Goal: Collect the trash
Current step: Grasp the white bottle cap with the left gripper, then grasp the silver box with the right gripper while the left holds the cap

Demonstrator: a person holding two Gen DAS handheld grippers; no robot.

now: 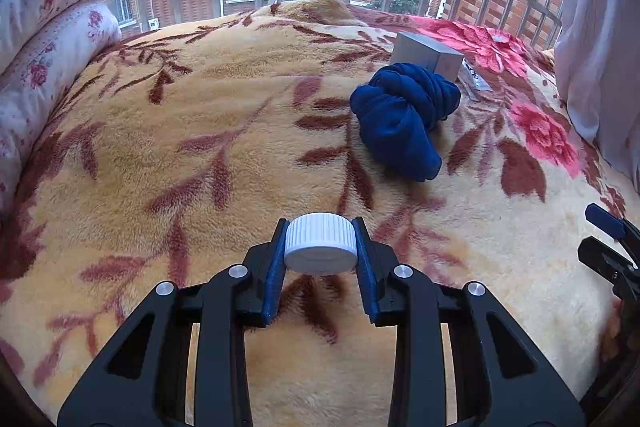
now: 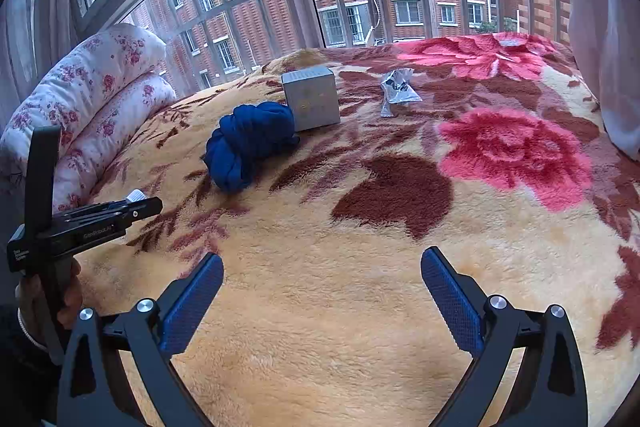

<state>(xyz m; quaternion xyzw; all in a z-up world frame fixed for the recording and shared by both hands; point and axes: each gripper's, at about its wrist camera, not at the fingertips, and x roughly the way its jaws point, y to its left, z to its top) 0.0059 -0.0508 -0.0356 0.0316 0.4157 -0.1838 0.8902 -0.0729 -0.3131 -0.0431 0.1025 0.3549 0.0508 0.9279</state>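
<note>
Left gripper [image 1: 320, 247], near edge of the blanket [image 1: 240, 131]: the blue pads [image 1: 276, 267] are clamped on the ribbed sides of a white bottle cap [image 1: 321, 243], its flat top tilted toward the camera. The cap sits at the fingertips, just above the pile or resting on it; which, the views do not settle. Right gripper [image 2: 322, 291]: fingers wide apart, nothing between them, hovering over bare blanket. Remaining candidates for trash lie toward the far, window-side edge: a crumpled silver wrapper [image 2: 396, 91] and a grey box [image 2: 312, 99], the latter touching a knotted blue cloth [image 2: 248, 143]. The wrapper lies ahead and slightly right of the open fingers, so the right hand appears better placed for it.
</note>
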